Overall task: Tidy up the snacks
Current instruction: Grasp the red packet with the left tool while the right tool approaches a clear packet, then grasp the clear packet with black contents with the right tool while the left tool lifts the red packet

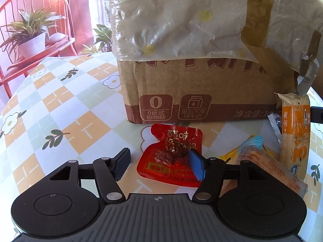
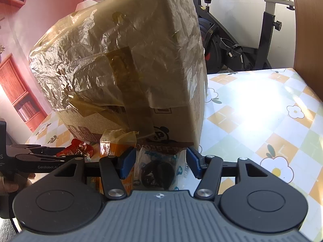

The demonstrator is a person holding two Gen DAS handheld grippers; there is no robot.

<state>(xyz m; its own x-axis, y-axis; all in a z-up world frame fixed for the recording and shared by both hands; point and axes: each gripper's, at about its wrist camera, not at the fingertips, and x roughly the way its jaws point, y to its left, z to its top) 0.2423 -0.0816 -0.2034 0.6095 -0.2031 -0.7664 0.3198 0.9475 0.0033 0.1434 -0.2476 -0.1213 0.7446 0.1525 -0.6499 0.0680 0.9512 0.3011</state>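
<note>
A red snack packet [image 1: 169,161] lies flat on the checked tablecloth in front of a cardboard box [image 1: 201,88] draped in clear film. My left gripper [image 1: 159,162] stands open over it, its black finger clear of the packet and its blue pad [image 1: 196,166] at the packet's right edge. In the right wrist view, my right gripper [image 2: 160,161] is shut on a clear packet with a dark round cookie [image 2: 158,172], held close to the box [image 2: 125,64]. The left gripper [image 2: 40,157] and the red packet [image 2: 80,149] show at the left there.
More snacks lie right of the red packet: a tall orange-and-white pack [image 1: 296,137], a long pinkish pack [image 1: 272,169], a blue-and-yellow one [image 1: 248,145]. An orange chair with a potted plant [image 1: 30,34] stands beyond the table. An exercise bike [image 2: 232,46] stands behind. Sunlit tablecloth [image 2: 252,104] lies right of the box.
</note>
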